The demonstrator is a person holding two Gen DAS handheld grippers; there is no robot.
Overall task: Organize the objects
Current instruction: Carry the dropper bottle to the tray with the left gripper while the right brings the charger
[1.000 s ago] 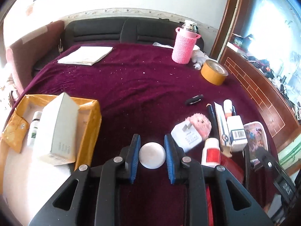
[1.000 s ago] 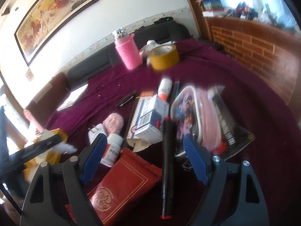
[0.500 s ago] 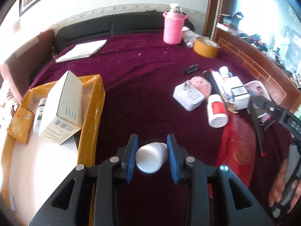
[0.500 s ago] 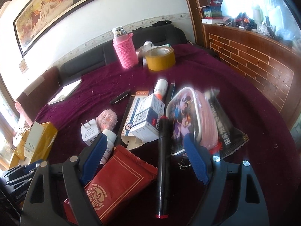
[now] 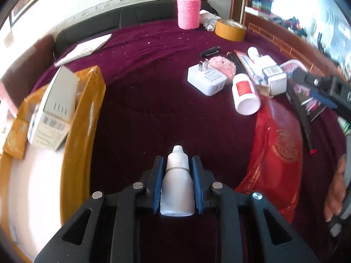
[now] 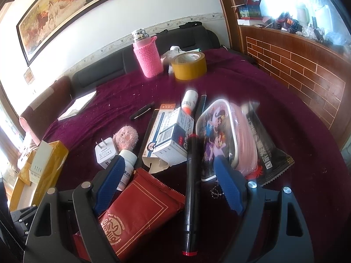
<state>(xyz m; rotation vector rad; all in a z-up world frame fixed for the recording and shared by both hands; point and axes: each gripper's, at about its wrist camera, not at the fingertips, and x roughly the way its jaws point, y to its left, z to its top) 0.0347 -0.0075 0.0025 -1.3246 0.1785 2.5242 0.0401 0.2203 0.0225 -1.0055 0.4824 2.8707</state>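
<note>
My left hand-held gripper [image 5: 177, 171] has ribbed blue pads pressed on a small white matt plastic dropper bottle [image 5: 177, 188]. Below it lies a deep purple, velvety cloth-covered worktop [image 5: 153, 100]. The red foil-like packet [image 6: 140, 206] looks glossy, perhaps plastic. The pink bottle sleeve [image 6: 148, 59] is knitted.

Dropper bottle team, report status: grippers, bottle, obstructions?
Left gripper shut on dropper bottle, above cloth. Right gripper open over black marker. Yellow box left, path unobstructed.
</note>
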